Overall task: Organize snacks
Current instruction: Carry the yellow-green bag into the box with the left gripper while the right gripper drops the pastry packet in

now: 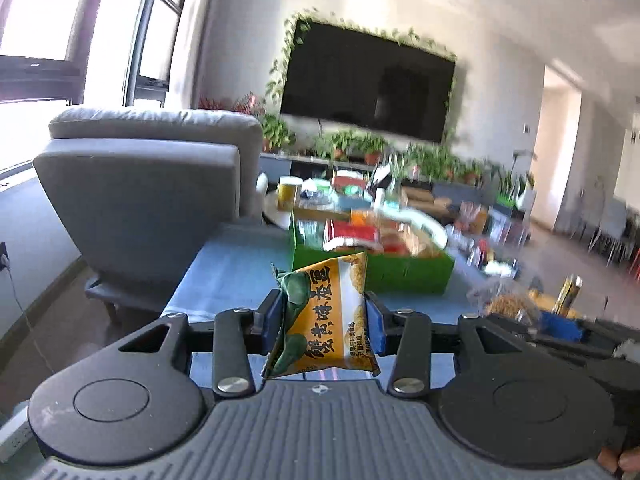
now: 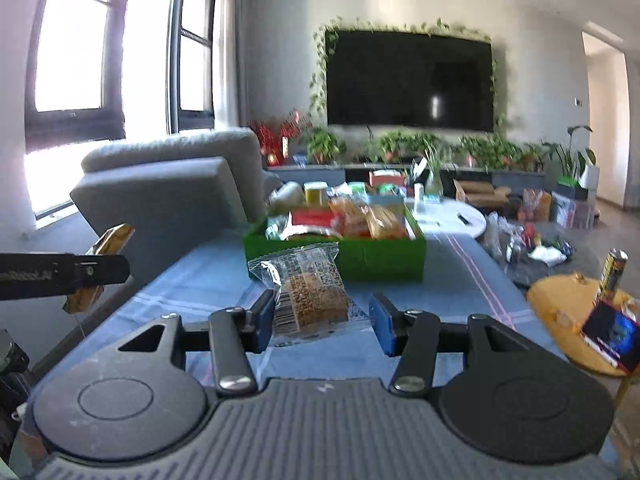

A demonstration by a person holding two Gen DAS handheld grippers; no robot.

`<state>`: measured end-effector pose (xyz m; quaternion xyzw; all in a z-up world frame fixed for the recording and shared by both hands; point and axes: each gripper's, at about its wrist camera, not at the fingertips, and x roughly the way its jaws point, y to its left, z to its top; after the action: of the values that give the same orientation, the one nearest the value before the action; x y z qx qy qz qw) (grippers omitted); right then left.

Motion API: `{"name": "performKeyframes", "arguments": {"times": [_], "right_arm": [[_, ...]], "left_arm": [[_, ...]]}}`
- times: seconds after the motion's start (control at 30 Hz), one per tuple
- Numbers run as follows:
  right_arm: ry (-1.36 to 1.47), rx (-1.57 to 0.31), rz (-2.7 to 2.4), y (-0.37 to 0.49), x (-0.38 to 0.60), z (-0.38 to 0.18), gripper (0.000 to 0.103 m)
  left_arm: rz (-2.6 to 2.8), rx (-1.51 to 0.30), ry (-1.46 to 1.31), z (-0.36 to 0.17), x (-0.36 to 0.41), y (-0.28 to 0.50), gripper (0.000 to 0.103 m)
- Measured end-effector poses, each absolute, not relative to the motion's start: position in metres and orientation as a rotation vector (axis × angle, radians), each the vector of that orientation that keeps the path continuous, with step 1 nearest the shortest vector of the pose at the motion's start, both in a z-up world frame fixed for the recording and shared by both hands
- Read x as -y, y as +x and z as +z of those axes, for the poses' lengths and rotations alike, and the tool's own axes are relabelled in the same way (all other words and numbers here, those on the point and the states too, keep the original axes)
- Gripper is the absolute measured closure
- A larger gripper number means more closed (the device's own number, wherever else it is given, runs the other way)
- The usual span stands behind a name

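Two snack packs ride above a blue-clothed worktop (image 2: 460, 280) in a sunlit living room. The left hand-held gripper (image 1: 325, 322) is clamped on an orange-and-green snack packet (image 1: 326, 320), its blue pads (image 1: 376, 330) pressing both sides of the upright bag, which is crumpled along its green edge at 9 o'clock. In the right wrist view that same gripper enters from 9 o'clock as a dark bar with the orange packet showing above and below it.

The right hand-held gripper (image 2: 322, 322) stands wider, closed on a clear-wrapped brown snack bar (image 2: 310, 298). The left pad (image 2: 265, 322) presses the wrapper's barcode edge, while the right pad (image 2: 385, 330) meets only the clear film at the pack's far side. The pack tilts up toward 11 o'clock, clear of the cloth.

Straight ahead of both grippers, at 12 o'clock on the worktop, sits a green box (image 2: 380, 258) already piled with red, orange and clear snack packs (image 2: 360, 218). The bar hangs just in front of its near wall.

A grey armchair (image 2: 172, 196) stands at 10 o'clock beside the worktop, under tall windows. A dark wall television (image 2: 408, 80) framed by trailing vines hangs beyond, above a row of potted plants (image 2: 404, 142). At 3 o'clock a small round yellow table (image 2: 560, 296) carries a tall can (image 2: 614, 272) and a dark box. A round white table (image 2: 452, 216) lies behind the green box.
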<state>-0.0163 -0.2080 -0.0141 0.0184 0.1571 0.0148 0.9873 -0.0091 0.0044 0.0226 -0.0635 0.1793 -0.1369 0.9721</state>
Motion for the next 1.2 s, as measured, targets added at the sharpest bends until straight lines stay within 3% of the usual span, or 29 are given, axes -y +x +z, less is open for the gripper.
{"name": "performKeyframes", "arguments": {"times": [0.37,1.2], "right_arm": [[-0.007,-0.293,-0.034,0.017,0.208,0.001,0.022],[-0.022,-0.301,-0.037,0.150,0.234,0.033,0.022]], "left_arm": [[-0.244,-0.336,-0.137,0.042,-0.008,0.044,0.062],[-0.277,-0.460,-0.123,0.051,0.035,0.219,0.062]]}}
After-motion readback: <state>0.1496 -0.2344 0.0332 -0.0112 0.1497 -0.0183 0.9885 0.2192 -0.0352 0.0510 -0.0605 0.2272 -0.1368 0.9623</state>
